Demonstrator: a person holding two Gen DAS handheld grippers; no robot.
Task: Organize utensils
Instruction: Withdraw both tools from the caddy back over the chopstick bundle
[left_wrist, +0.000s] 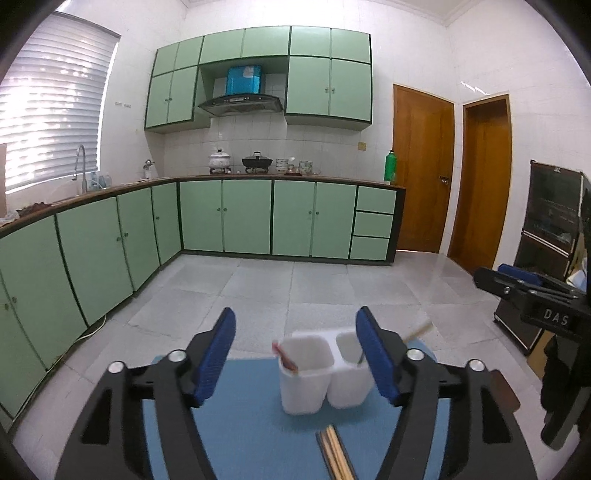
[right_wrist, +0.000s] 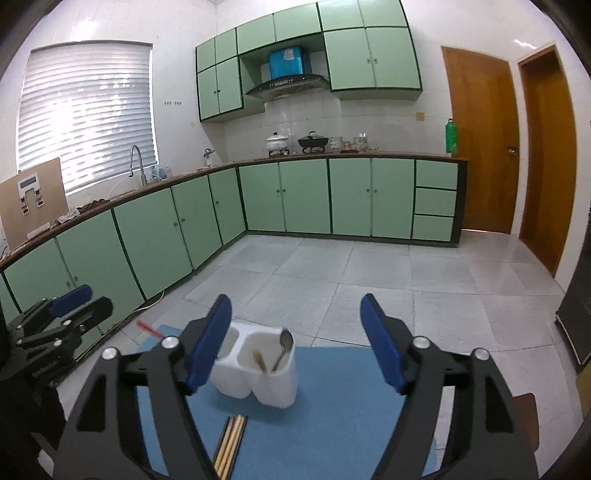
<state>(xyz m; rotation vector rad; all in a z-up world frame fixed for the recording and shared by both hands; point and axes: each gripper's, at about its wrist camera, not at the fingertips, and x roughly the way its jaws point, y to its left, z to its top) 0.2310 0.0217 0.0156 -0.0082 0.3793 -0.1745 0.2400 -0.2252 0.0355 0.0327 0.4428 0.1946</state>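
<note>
A: Left wrist view is showing the left hand-held gripper hanging with its blue pads spread wide, nothing sitting between them. Are you seeing that too?

B: Yes. The white two-compartment holder is standing upright on the blue mat, just ahead of that gripper and a little toward its right pad. A red-handled utensil is leaning in the holder's left compartment.

A: And the bundle of wooden chopsticks?

B: It is lying flat on the mat, nearer the camera than the holder, below the gap between the fingers and not touching either pad.

A: Right wrist view now. The right hand-held gripper is also standing wide apart and gripping nothing.

B: From there the holder is sitting closer to its left pad, which is covering part of the left compartment. A metal spoon and a wooden stick are standing in the right compartment.

A: The chopsticks are lying on the mat in front of the holder, low between the fingers. The other gripper is showing at each view's edge, off to the side of the desk.
</note>
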